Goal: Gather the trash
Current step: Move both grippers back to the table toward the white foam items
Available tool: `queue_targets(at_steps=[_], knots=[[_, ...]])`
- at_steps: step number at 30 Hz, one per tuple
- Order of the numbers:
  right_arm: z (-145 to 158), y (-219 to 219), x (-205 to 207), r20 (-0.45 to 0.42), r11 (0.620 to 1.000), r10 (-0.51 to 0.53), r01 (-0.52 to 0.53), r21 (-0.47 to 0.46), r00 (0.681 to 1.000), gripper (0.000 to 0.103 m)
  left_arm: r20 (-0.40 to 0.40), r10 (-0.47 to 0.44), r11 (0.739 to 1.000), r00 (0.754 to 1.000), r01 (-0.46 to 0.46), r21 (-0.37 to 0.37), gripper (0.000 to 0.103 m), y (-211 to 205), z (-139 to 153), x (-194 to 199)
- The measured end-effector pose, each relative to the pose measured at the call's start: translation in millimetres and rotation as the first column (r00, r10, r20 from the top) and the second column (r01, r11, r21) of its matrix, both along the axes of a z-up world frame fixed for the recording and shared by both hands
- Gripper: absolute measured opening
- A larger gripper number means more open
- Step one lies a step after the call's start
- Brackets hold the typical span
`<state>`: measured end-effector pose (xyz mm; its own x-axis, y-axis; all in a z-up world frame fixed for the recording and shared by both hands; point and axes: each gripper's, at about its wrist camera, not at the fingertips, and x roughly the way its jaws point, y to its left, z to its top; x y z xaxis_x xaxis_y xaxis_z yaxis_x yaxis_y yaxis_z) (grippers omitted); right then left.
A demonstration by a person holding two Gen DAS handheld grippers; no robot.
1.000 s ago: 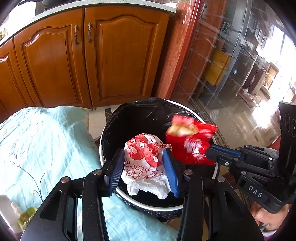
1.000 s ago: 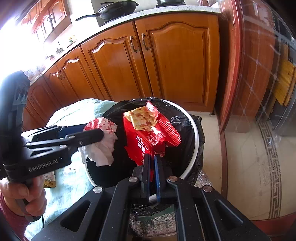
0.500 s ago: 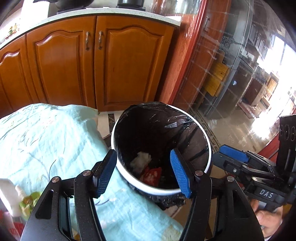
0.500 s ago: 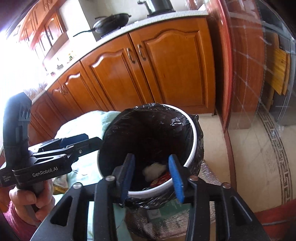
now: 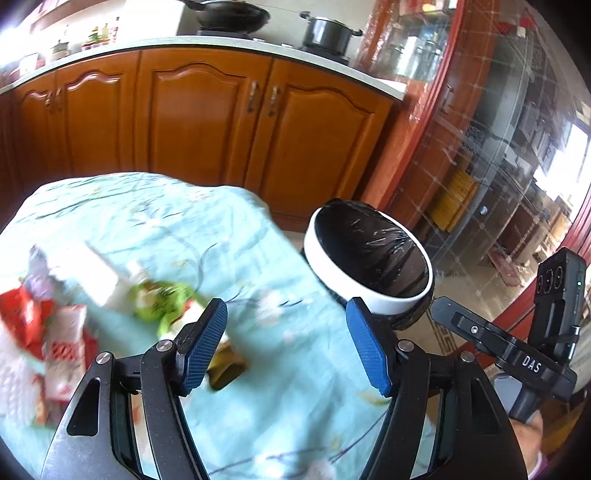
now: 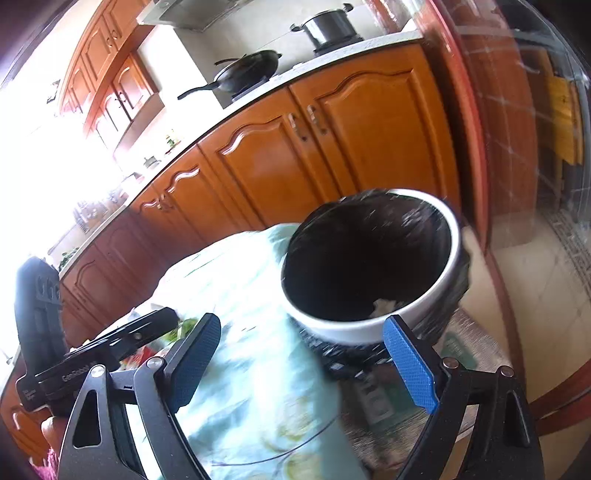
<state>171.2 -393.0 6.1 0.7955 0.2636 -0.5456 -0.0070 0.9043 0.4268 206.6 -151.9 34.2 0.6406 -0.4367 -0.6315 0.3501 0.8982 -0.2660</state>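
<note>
A white trash bin (image 5: 373, 295) lined with a black bag stands beside the table; it also shows in the right wrist view (image 6: 354, 328), with a bit of white paper (image 6: 384, 306) inside. My left gripper (image 5: 286, 347) is open and empty over the light blue tablecloth (image 5: 177, 229). Blurred trash lies at the left: red and white wrappers (image 5: 40, 332), a green wrapper (image 5: 162, 299), a yellowish piece (image 5: 227, 371). My right gripper (image 6: 303, 362) is open and empty, just before the bin's rim.
Wooden kitchen cabinets (image 5: 207, 122) stand behind the table, with a wok (image 5: 229, 14) and a pot (image 5: 327, 33) on the counter. A glass partition with a red frame (image 5: 461, 147) is at the right. Tiled floor (image 6: 546, 314) lies beyond the bin.
Both grippers opened and dropped the red bag and the red-and-white wrapper into the bin. Both have since pulled back and swung left toward the table.
</note>
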Motion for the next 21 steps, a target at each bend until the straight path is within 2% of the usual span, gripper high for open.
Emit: queue_targets(at_steps=[8,21], knots=[[-8,35,-5,-0.022,0.997,0.07,-0.07,0.025,0.997,0.091,-0.04,0.09,0.995,0.995,-0.091,-0.036,0.068,55,-9,-27],[-10,82,-8,-0.023,0.986,0.167,-0.166,0.022,0.986,0.091,-0.013,0.184,0.983,0.983,-0.184,-0.028,0.068,112,-8,-65]])
